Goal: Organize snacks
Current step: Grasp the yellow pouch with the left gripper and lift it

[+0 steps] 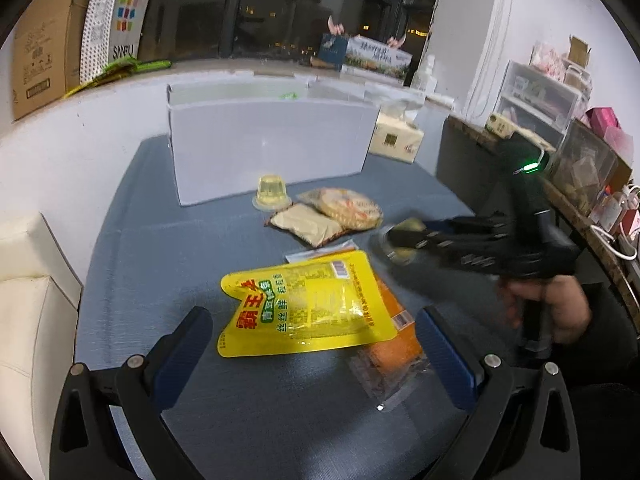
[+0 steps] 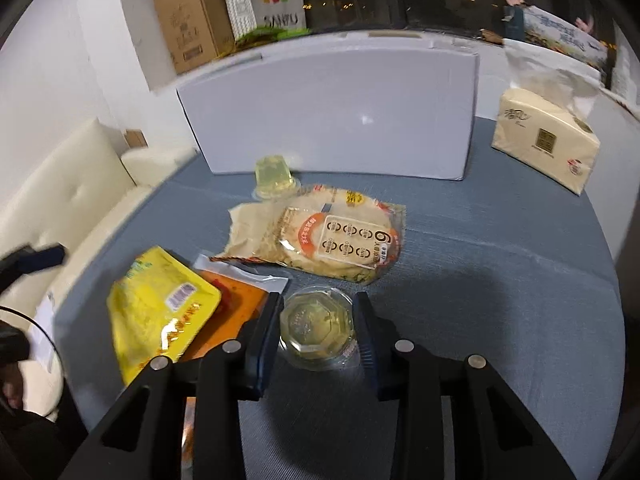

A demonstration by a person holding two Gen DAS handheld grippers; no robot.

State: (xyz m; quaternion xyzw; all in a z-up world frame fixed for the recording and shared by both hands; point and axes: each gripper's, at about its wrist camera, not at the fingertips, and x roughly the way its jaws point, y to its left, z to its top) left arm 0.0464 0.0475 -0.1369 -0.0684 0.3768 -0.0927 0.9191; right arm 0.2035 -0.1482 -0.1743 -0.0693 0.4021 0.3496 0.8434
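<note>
My left gripper (image 1: 316, 340) is open just above the blue table, its fingers on either side of a yellow snack pouch (image 1: 308, 304) that lies on an orange packet (image 1: 394, 332). My right gripper (image 2: 318, 320) is shut on a clear jelly cup (image 2: 318, 330) and holds it above the table; it also shows in the left wrist view (image 1: 394, 242). A second jelly cup (image 2: 276, 178), a round cracker pack (image 2: 340, 240) and a beige packet (image 2: 252, 232) lie in front of the white box (image 2: 332, 116). The yellow pouch (image 2: 160, 312) lies left of my right gripper.
A tissue pack (image 2: 546, 144) stands at the table's back right. A cream sofa (image 2: 68, 200) is on the left. A dark shelf with storage bins (image 1: 560, 128) runs along the right. Cardboard boxes and a bag (image 1: 116, 20) stand on the window sill.
</note>
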